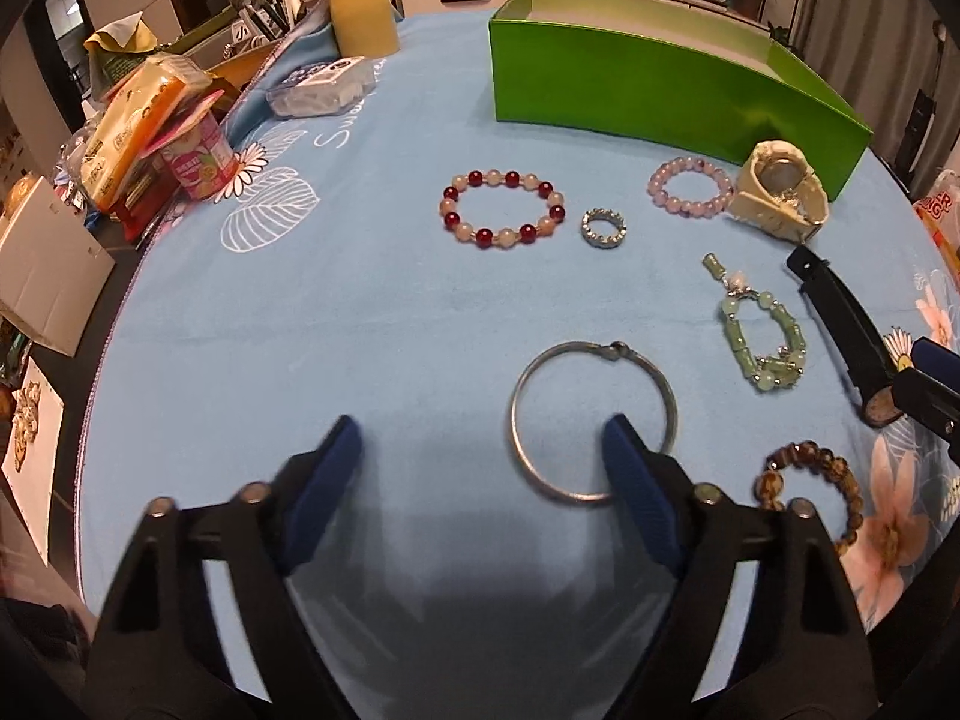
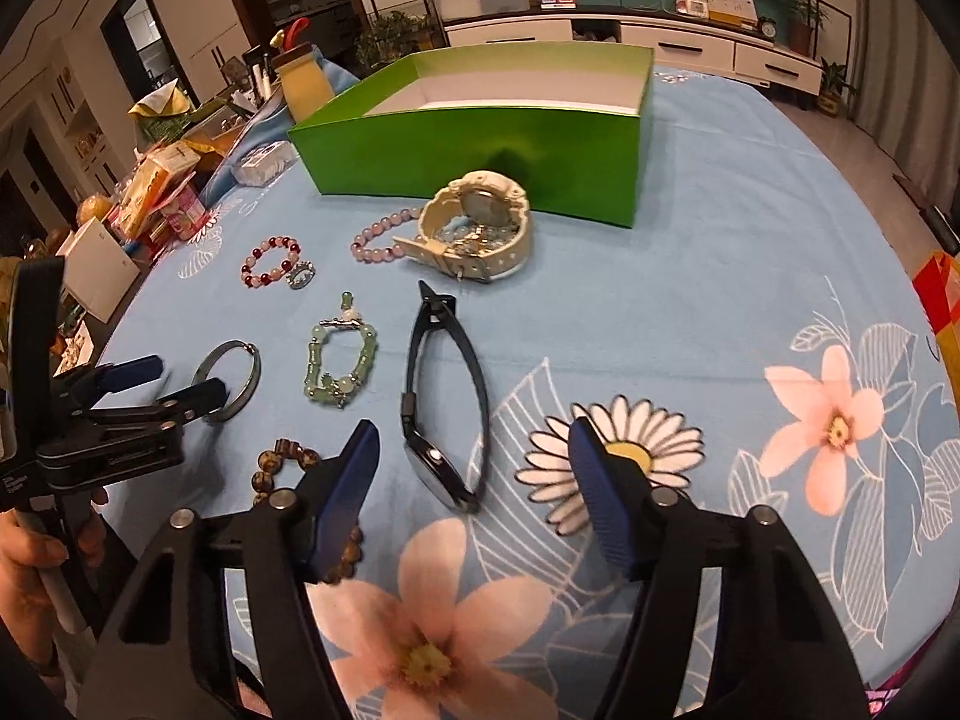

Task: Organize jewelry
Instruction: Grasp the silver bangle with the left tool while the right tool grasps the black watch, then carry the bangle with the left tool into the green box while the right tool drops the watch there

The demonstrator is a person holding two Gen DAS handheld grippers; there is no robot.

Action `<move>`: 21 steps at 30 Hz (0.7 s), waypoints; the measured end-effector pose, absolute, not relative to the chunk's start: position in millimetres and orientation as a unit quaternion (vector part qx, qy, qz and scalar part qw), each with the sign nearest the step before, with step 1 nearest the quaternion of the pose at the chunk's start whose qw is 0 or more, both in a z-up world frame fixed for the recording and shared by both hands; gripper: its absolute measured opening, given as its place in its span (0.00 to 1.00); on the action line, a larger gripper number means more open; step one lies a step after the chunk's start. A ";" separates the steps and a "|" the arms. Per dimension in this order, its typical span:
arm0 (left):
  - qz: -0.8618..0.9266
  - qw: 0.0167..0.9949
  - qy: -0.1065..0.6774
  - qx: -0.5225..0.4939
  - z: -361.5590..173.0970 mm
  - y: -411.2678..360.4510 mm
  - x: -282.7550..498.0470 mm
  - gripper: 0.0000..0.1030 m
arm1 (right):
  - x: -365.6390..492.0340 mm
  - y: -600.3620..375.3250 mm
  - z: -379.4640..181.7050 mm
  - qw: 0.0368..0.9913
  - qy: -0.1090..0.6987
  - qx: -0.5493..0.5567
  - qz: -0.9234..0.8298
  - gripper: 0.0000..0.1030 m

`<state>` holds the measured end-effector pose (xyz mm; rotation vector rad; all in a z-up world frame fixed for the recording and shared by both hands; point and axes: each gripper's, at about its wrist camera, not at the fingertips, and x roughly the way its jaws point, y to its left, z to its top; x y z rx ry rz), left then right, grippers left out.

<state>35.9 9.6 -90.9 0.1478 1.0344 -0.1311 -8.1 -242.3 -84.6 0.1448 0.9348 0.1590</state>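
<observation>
Left wrist view: left gripper [image 1: 480, 441] is held open, one fingertip [image 1: 618, 429] inside the silver bangle [image 1: 594, 420], nothing clamped. Bangle lies flat on the blue cloth [image 1: 390, 300], at 6 o'clock from the green box [image 1: 660, 90]. Rigid, light, slick metal is expected; the thin rim is best pinched across. Right gripper [image 2: 474, 450] is open, empty, over the black watch [image 2: 444, 396].

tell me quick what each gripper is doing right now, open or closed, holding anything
Left gripper: open, one fingertip inside the silver bangle, holding nothing.
Right gripper: open, empty.
</observation>
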 end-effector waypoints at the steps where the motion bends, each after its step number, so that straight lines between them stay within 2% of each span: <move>1: -0.063 0.865 0.493 0.071 -91.0 9.4 37.3 0.78 | -6.9 -240.4 -84.9 0.887 0.450 0.067 0.079 0.61; 3: -0.066 0.865 0.492 0.071 -90.9 9.0 39.2 0.74 | -5.1 -235.2 -84.4 0.889 0.446 0.058 0.085 0.58; 5: -0.080 0.865 0.491 0.063 -90.8 8.4 38.3 0.62 | -5.3 -230.7 -82.3 0.894 0.437 0.047 0.092 0.57; 7: -0.093 0.866 0.488 0.054 -90.7 8.1 37.5 0.54 | -5.4 -228.3 -81.8 0.895 0.433 0.043 0.101 0.54; 10: -0.100 0.868 0.483 0.054 -90.5 5.7 35.4 0.49 | -4.1 -225.2 -82.8 0.894 0.433 0.041 0.113 0.50; 12: -0.104 0.870 0.478 0.054 -89.7 5.2 33.9 0.40 | -4.4 -223.2 -83.5 0.893 0.432 0.039 0.120 0.47; 13: -0.107 0.872 0.475 0.052 -88.8 5.0 33.2 0.30 | -4.4 -221.6 -83.8 0.893 0.431 0.037 0.123 0.45; 14: -0.110 0.872 0.475 0.051 -88.7 5.1 33.2 0.24 | -4.3 -220.2 -84.3 0.893 0.430 0.034 0.127 0.45; 15: -0.113 0.872 0.474 0.050 -88.7 5.0 33.7 0.22 | -4.0 -219.6 -84.9 0.893 0.431 0.033 0.129 0.44; 16: -0.115 0.872 0.473 0.049 -88.6 5.2 33.7 0.16 | -3.2 -218.8 -85.8 0.892 0.432 0.031 0.131 0.43; 20: -0.126 0.872 0.471 0.034 -89.0 7.6 34.4 0.04 | 0.1 -216.3 -91.3 0.888 0.440 0.024 0.132 0.36; 21: -0.131 0.872 0.471 0.029 -89.1 8.1 33.2 0.04 | 0.8 -215.7 -93.0 0.888 0.441 0.022 0.131 0.35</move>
